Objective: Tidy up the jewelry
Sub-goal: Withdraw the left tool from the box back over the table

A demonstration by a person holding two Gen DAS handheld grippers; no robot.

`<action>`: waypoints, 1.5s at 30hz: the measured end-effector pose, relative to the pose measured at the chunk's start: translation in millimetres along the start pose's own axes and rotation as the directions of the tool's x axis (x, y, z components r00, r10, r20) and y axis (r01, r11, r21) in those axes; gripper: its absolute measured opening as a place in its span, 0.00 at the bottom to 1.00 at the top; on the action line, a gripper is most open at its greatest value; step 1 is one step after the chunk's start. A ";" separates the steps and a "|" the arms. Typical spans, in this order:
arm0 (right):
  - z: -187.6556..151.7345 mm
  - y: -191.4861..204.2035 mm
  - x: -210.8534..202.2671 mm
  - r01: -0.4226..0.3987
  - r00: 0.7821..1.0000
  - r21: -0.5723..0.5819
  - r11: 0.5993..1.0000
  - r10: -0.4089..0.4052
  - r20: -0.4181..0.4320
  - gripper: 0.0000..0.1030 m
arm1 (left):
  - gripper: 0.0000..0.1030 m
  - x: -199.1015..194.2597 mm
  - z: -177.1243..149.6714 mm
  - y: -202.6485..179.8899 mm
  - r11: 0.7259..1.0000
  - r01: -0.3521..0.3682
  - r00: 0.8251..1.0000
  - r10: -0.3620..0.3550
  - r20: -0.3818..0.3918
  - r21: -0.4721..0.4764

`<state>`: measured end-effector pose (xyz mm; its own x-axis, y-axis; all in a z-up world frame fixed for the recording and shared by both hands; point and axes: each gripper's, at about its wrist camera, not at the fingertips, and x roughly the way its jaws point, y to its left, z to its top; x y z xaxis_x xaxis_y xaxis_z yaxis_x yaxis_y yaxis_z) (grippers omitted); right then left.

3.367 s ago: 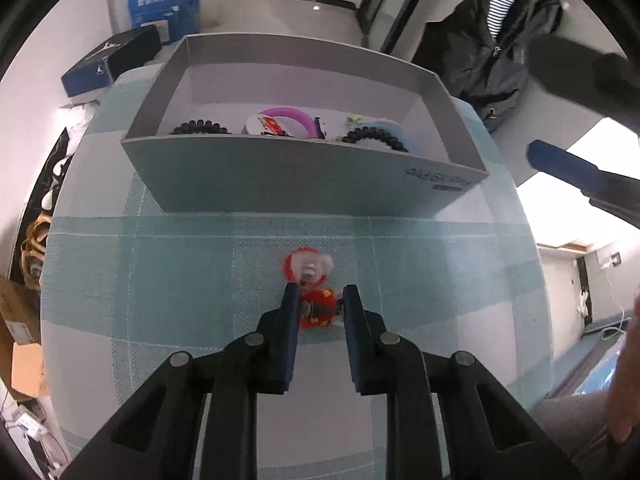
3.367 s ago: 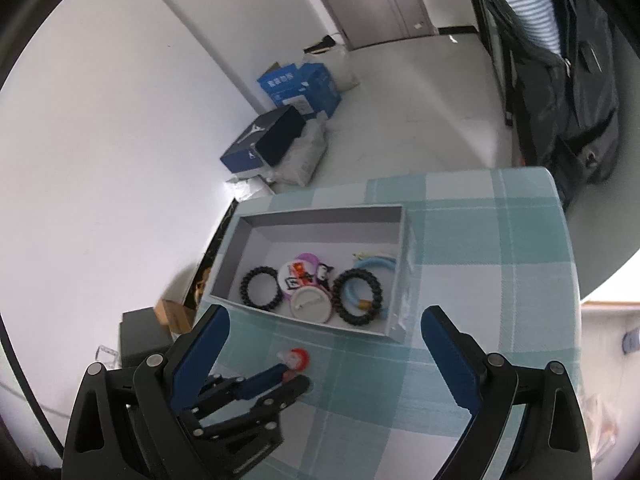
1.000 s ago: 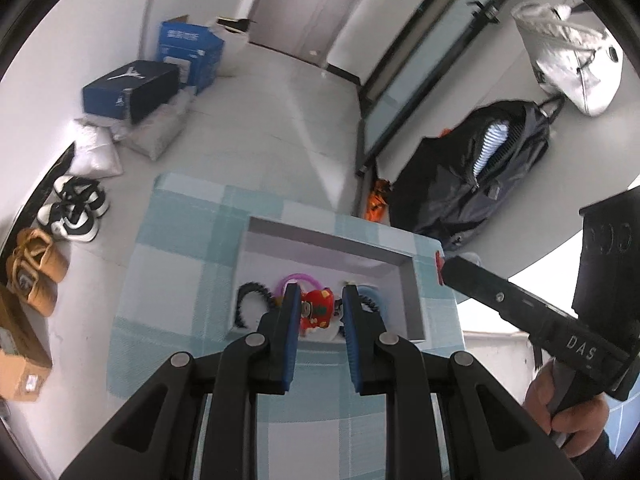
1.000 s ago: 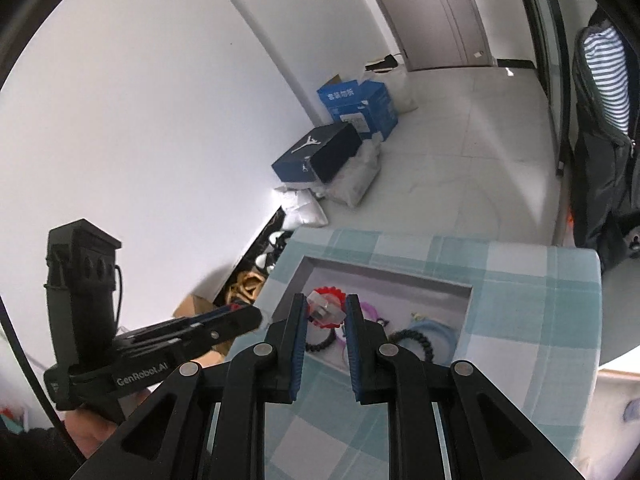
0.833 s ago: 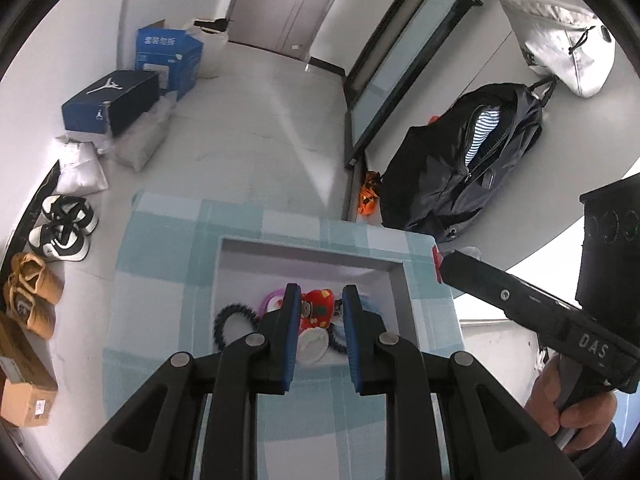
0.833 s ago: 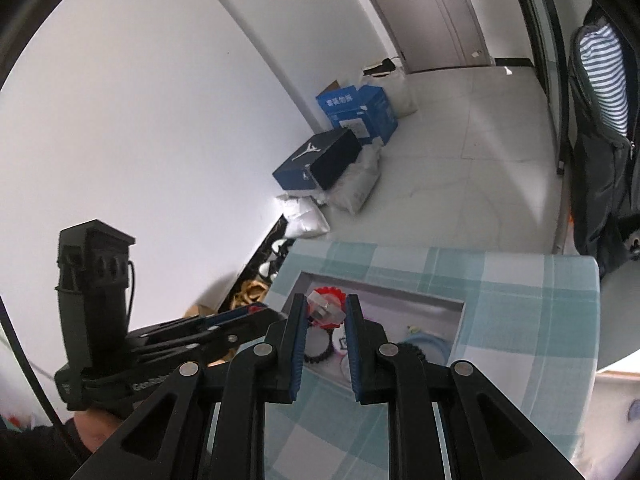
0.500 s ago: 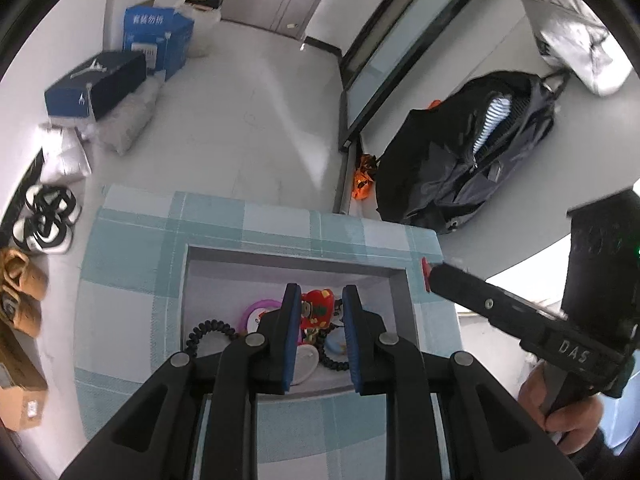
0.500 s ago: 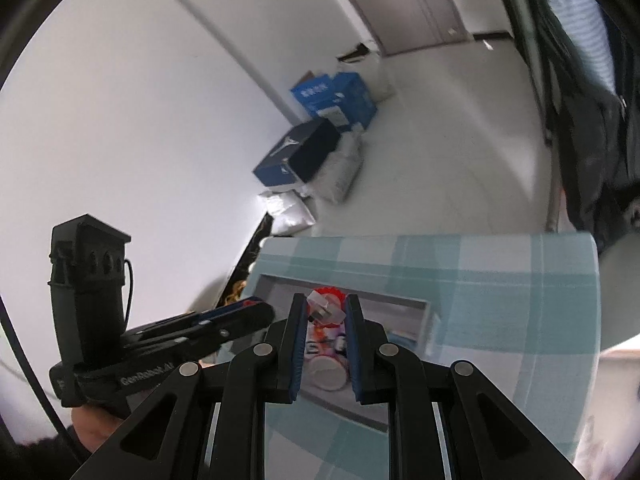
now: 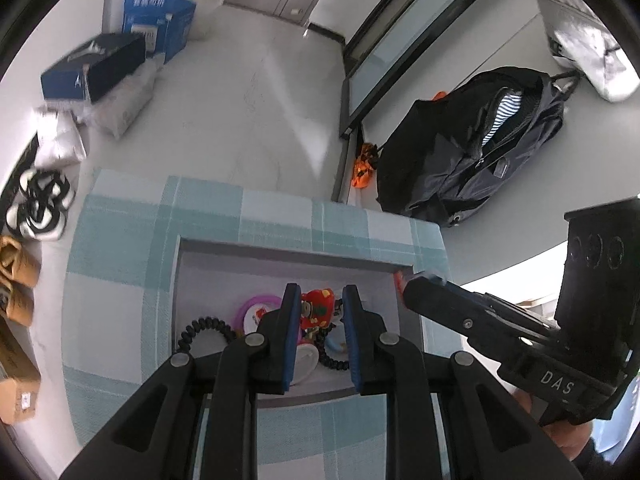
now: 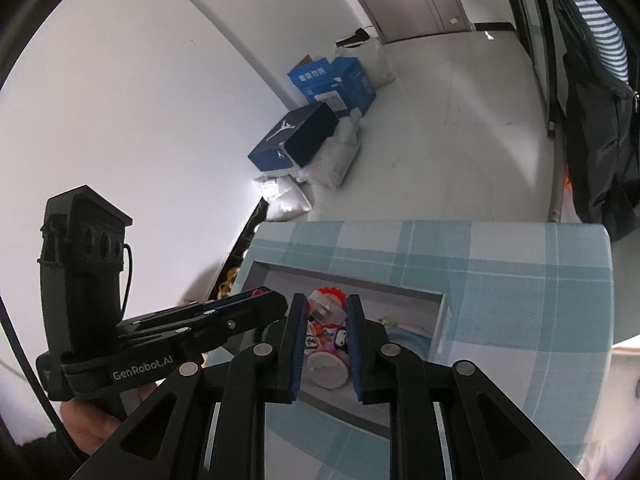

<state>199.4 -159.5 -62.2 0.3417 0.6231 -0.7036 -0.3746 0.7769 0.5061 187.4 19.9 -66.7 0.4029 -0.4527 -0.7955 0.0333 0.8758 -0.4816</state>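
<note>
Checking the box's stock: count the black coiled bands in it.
2 black coiled bands: one by the box's left wall, one partly behind the left tongs. Others may be hidden.

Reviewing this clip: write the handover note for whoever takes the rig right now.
Left gripper: shut on a red charm, held over the grey box.
Right gripper: its jaws have just been opening a little, with a red-and-white piece between them, also over the box; whether the pads still press on it I cannot tell.
In the box: black coil ties, a pink ring, a white round piece, a light blue band.
Done: both pieces brought from the checked cloth to the box.
Left: release both into the box and withdraw.
</note>
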 end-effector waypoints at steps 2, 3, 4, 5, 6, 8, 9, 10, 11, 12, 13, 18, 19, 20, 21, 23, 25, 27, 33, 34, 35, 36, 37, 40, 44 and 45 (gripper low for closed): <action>-1.2 -2.1 0.9 -0.005 1.000 0.013 1.000 0.005 -0.007 0.20 | 0.19 4.1 1.7 6.0 0.999 0.010 0.999 -0.012 -0.047 -0.033; -1.3 -2.9 1.6 -0.005 1.000 0.017 1.000 0.005 -0.012 0.26 | 0.29 4.1 1.6 7.8 0.999 0.004 0.998 -0.006 -0.056 -0.036; -1.0 -4.0 2.3 -0.003 1.000 0.024 1.000 0.003 -0.021 0.29 | 0.36 2.8 1.3 10.1 0.999 -0.004 0.999 0.002 -0.054 -0.043; -1.1 -4.9 1.7 -0.003 1.000 0.030 1.000 0.004 -0.020 0.36 | 0.51 -0.5 0.7 12.1 0.999 0.004 0.999 -0.006 -0.039 -0.051; -1.1 -5.1 0.0 0.001 1.000 0.033 0.999 0.000 -0.012 0.39 | 0.58 -3.6 0.4 13.7 0.998 0.011 1.000 -0.012 -0.023 -0.060; 0.5 -5.6 -3.5 0.001 1.000 0.035 0.999 -0.001 0.005 0.39 | 0.61 -8.7 0.9 16.9 0.997 0.005 1.000 -0.006 -0.007 -0.078; 0.8 -5.9 -4.6 0.000 1.000 0.036 0.999 -0.001 0.011 0.40 | 0.61 -9.6 1.1 17.7 0.997 0.003 1.000 -0.004 -0.006 -0.080; 1.4 -6.4 -6.9 0.002 1.000 0.038 0.999 -0.003 0.021 0.42 | 0.61 -11.3 1.0 18.5 0.996 -0.004 1.000 0.004 0.001 -0.085; 1.5 -6.8 -9.3 0.002 0.999 0.040 0.999 -0.003 0.032 0.47 | 0.61 -13.0 1.0 19.0 0.996 -0.010 1.000 0.011 0.008 -0.086; 1.9 -6.7 -9.5 0.003 0.999 0.039 0.999 -0.004 0.035 0.50 | 0.61 -13.4 1.3 19.0 0.996 -0.014 1.000 0.015 0.013 -0.085; 1.8 -6.7 -10.6 0.006 0.999 0.036 0.999 -0.007 0.037 0.50 | 0.61 -14.0 0.9 18.7 0.996 -0.022 1.000 0.023 0.017 -0.084; 0.7 -5.0 -12.3 0.017 0.999 0.023 1.000 -0.017 0.039 0.52 | 0.61 -19.6 -2.0 14.9 0.994 -0.093 0.994 0.096 0.053 -0.050; 0.6 -3.9 -12.8 0.016 0.999 0.017 1.000 -0.016 0.040 0.53 | 0.61 -22.1 -2.8 14.1 0.993 -0.109 0.991 0.112 0.069 -0.042; 0.4 -2.7 -13.4 0.017 0.999 0.012 1.000 -0.017 0.042 0.57 | 0.61 -25.1 -3.9 14.1 0.992 -0.124 0.988 0.127 0.086 -0.036; -0.1 -1.7 -14.3 0.020 0.999 0.008 1.000 -0.021 0.043 0.62 | 0.61 -27.0 -4.2 14.1 0.990 -0.138 0.985 0.141 0.099 -0.033; -1.3 2.3 -16.1 0.026 0.998 -0.009 1.000 -0.026 0.051 0.63 | 0.61 -32.9 -6.3 13.2 0.985 -0.171 0.976 0.172 0.134 -0.019; -2.4 5.3 -18.0 0.035 0.998 -0.026 0.999 -0.033 0.058 0.68 | 0.61 -37.1 -8.3 11.8 0.978 -0.210 0.964 0.208 0.167 -0.005; -3.9 9.3 -20.2 0.050 0.997 -0.044 0.998 -0.047 0.068 0.72 | 0.61 -40.9 -11.0 10.5 0.969 -0.246 0.951 0.239 0.194 0.010; -11.9 20.5 -30.2 0.098 0.991 -0.088 0.991 -0.089 0.101 0.82 | 0.61 -59.8 -23.3 2.3 0.951 -0.306 0.915 0.281 0.290 0.046; -13.3 22.1 -32.5 0.107 0.989 -0.094 0.990 -0.097 0.107 0.83 | 0.61 -65.1 -26.6 1.1 0.954 -0.296 0.915 0.270 0.300 0.043; -15.8 24.6 -34.5 0.121 0.988 -0.101 0.988 -0.110 0.113 0.84 | 0.61 -70.5 -30.1 -0.9 0.959 -0.280 0.917 0.253 0.309 0.046; -17.2 25.7 -35.1 0.134 0.986 -0.106 0.985 -0.121 0.114 0.84 | 0.61 -73.9 -32.5 -3.5 0.960 -0.276 0.917 0.247 0.314 0.051; -19.6 28.1 -35.7 0.155 0.984 -0.119 0.981 -0.142 0.111 0.84 | 0.62 -78.1 -35.9 -7.4 0.959 -0.277 0.915 0.243 0.322 0.062; -26.3 33.2 -38.2 0.170 0.982 -0.143 0.975 -0.155 0.106 0.84 | 0.72 -86.4 -44.9 -17.9 0.949 -0.302 0.899 0.255 0.355 0.084; -37.0 40.6 -51.6 0.194 0.976 -0.134 0.972 -0.176 0.132 0.85 | 0.74 -89.1 -53.2 -23.5 0.950 -0.300 0.899 0.252 0.357 0.086; -40.0 42.7 -57.3 0.199 0.973 -0.125 0.972 -0.180 0.145 0.85 | 0.74 -89.2 -55.2 -23.9 0.949 -0.305 0.897 0.257 0.358 0.081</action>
<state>129.4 -165.7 -20.2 0.5248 0.4791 -0.7036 -0.4038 0.8678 0.2897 100.2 30.1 -4.5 0.6978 -0.1209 -0.7060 -0.0166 0.9827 -0.1847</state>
